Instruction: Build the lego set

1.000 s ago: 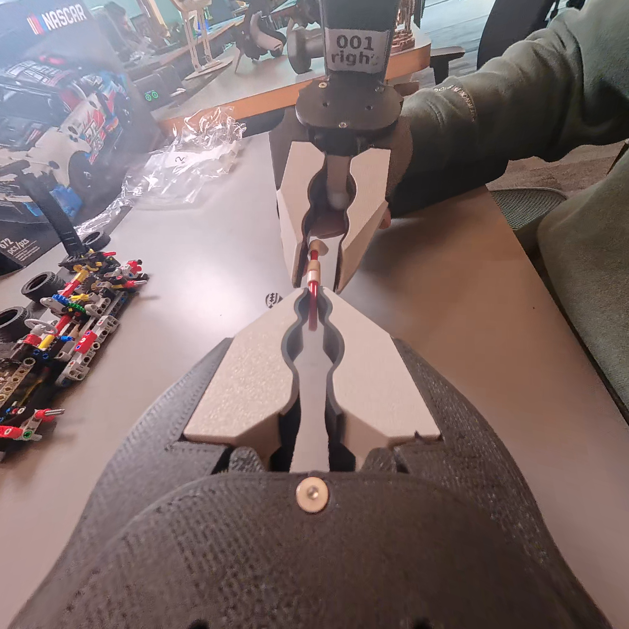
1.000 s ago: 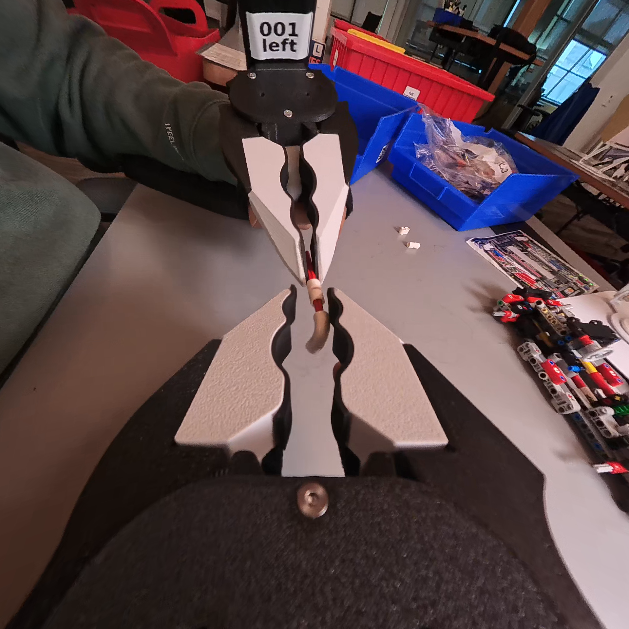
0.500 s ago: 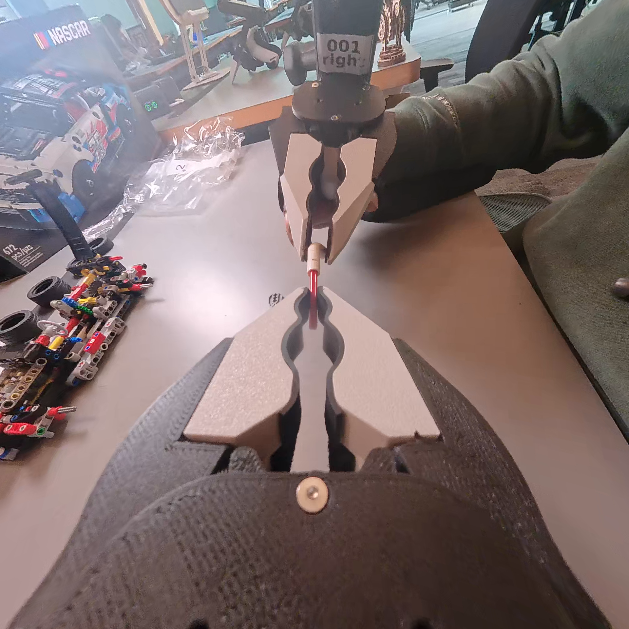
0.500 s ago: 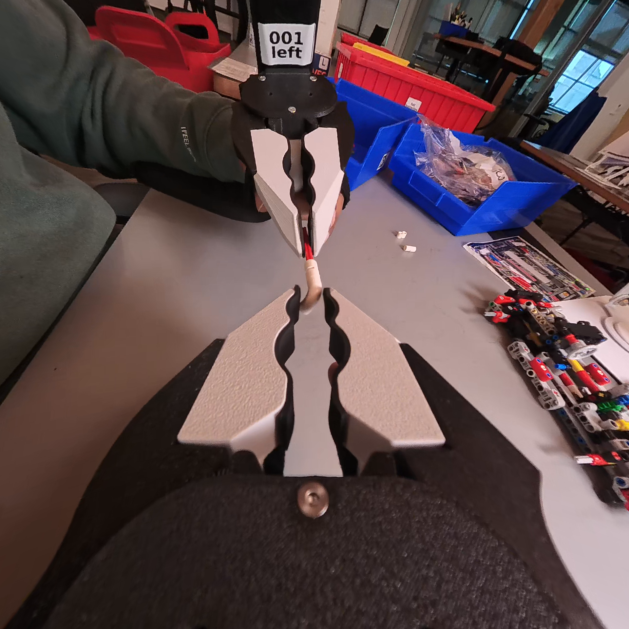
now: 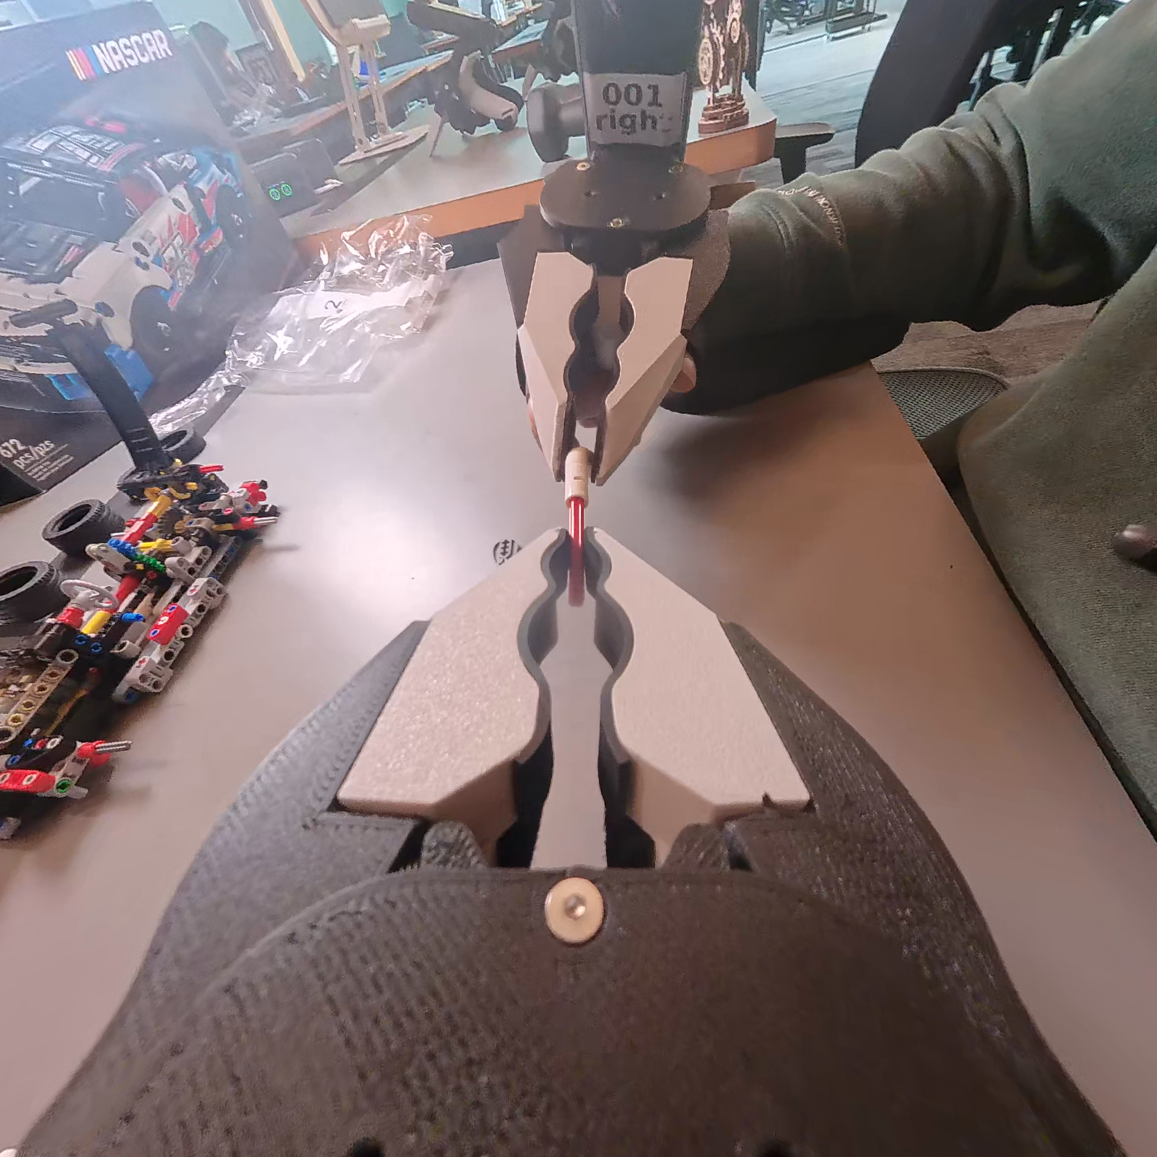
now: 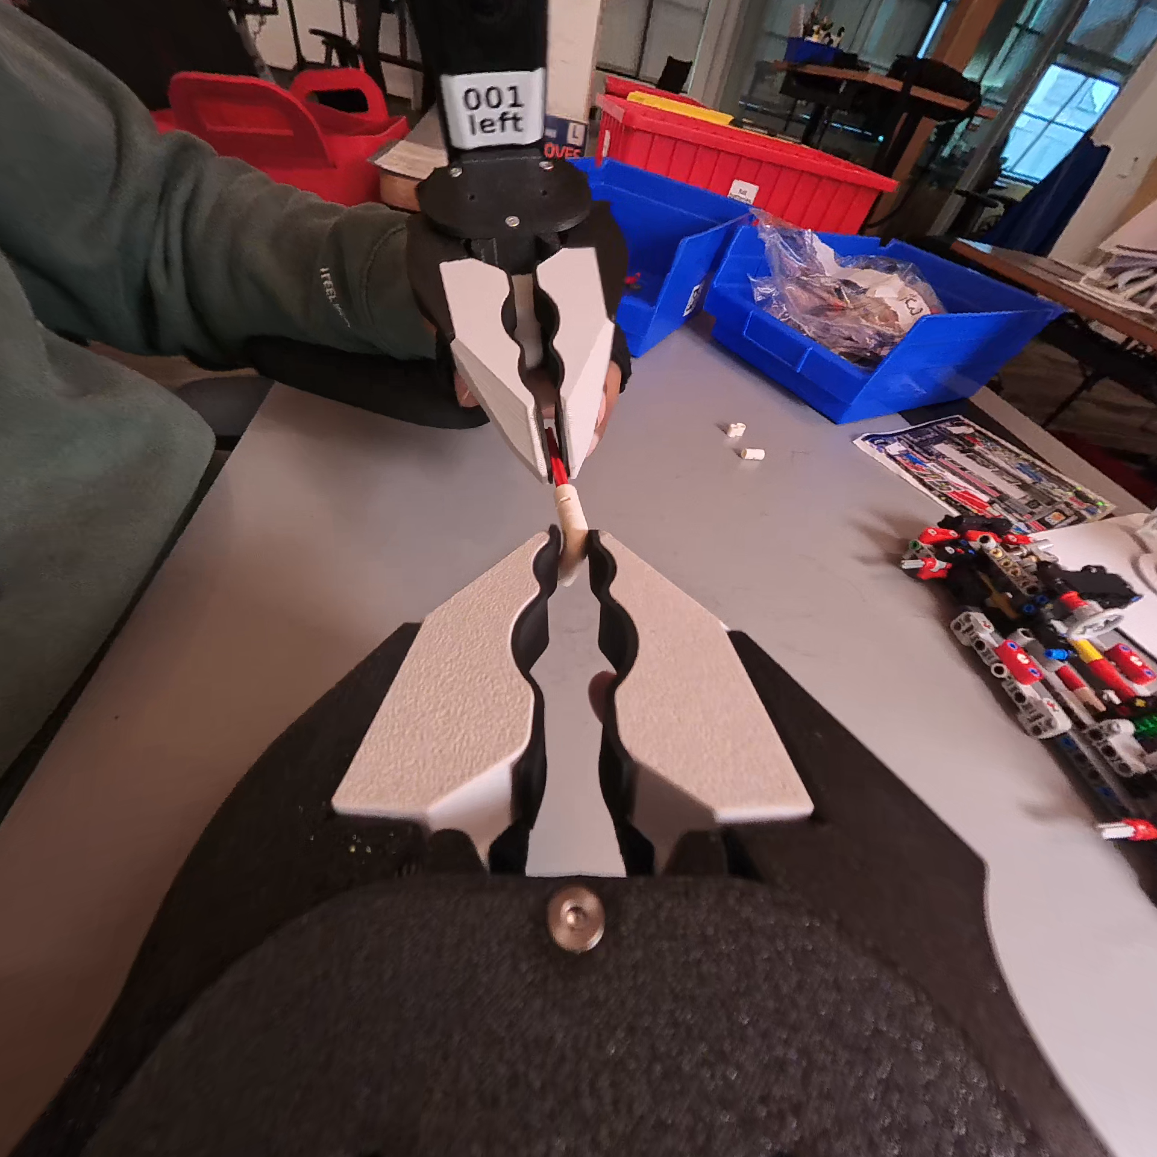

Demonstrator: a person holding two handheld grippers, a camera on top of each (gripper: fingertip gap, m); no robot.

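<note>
Between tools [image 5: 575,539], red axle [image 5: 575,519], seemingly clear tabletop [image 5: 401,476].

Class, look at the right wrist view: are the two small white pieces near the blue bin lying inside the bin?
No, the two small white pieces lie on the grey table, in front of the blue bin.

Two wrist-mounted wide-angle views. The left wrist view looks forward along its own fingers, low over the grey worktop [image 5: 375,438], facing the right hand-held gripper [image 5: 577,466] at close range; a brick-built model [image 5: 125,595] lies at its left edge. The right wrist view faces the opposite way, toward the left hand-held gripper [image 6: 554,466], with blue bins [image 6: 908,350] beyond. The views oppose each other and share the worktop strip between the fingertips and the red axle [image 5: 575,563] there.
</note>
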